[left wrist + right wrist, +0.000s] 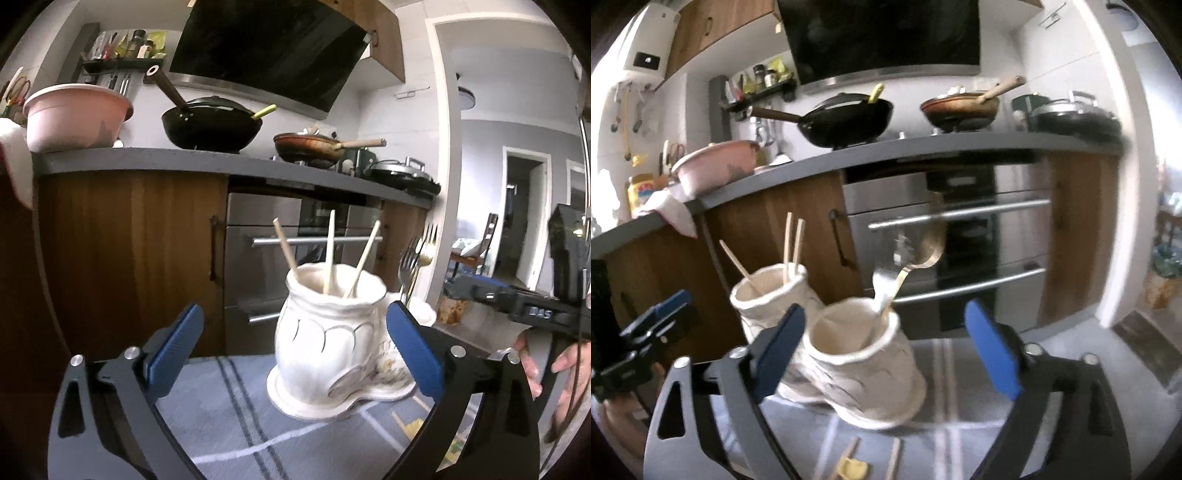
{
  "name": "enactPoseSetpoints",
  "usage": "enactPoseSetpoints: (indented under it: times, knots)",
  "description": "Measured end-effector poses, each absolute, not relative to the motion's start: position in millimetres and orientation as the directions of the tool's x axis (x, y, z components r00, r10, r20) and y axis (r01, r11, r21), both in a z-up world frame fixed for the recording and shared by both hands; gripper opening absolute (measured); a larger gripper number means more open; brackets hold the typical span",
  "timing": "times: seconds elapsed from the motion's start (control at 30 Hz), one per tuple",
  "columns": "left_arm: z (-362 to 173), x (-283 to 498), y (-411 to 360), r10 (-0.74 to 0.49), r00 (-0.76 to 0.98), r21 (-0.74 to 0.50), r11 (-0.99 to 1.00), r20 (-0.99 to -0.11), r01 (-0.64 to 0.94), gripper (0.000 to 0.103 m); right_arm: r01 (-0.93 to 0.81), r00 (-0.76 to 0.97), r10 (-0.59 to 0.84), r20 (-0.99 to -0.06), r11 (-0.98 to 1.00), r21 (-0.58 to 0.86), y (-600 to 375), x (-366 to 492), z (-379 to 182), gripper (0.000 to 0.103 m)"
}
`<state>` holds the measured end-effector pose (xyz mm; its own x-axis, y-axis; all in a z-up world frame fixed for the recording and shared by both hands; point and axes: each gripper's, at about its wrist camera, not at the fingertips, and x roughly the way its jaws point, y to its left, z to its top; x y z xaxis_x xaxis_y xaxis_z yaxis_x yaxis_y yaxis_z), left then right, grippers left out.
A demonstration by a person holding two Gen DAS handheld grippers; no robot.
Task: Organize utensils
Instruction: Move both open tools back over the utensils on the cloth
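Blue-padded jaws of the left gripper (295, 347) stand spread, empty, framing a glossy white ceramic holder (332, 339) on a grey striped cloth (229, 406); three wooden chopsticks (328, 254) lean in its left cup. Forks (897, 273) rise from the right cup, where the right gripper (886, 354) is likewise spread. Loose chopsticks (894, 458) lie nearby on the cloth.

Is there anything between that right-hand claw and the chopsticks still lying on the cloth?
Nothing visible blocks them. The chopsticks lie bare on the cloth, just below the open right gripper. The white holder stands behind them.
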<state>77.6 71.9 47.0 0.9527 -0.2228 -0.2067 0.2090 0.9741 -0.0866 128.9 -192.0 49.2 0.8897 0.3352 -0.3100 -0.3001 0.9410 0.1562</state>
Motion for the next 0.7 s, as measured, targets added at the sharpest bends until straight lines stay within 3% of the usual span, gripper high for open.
enactPoseSetpoints:
  times: [0.33, 0.7]
  knots:
    - [29, 55, 63, -0.210, 0.937, -0.043, 0.978, -0.279, 0.207, 0.098, -0.214, 0.863, 0.253, -0.437, 0.967, 0.136, -219, 102, 6, 0.096]
    - [3, 40, 41, -0.275, 0.857, -0.055, 0.958, -0.435, 0.280, 0.098, -0.250, 0.777, 0.255, -0.576, 0.964, 0.091, -207, 69, -24, 0.096]
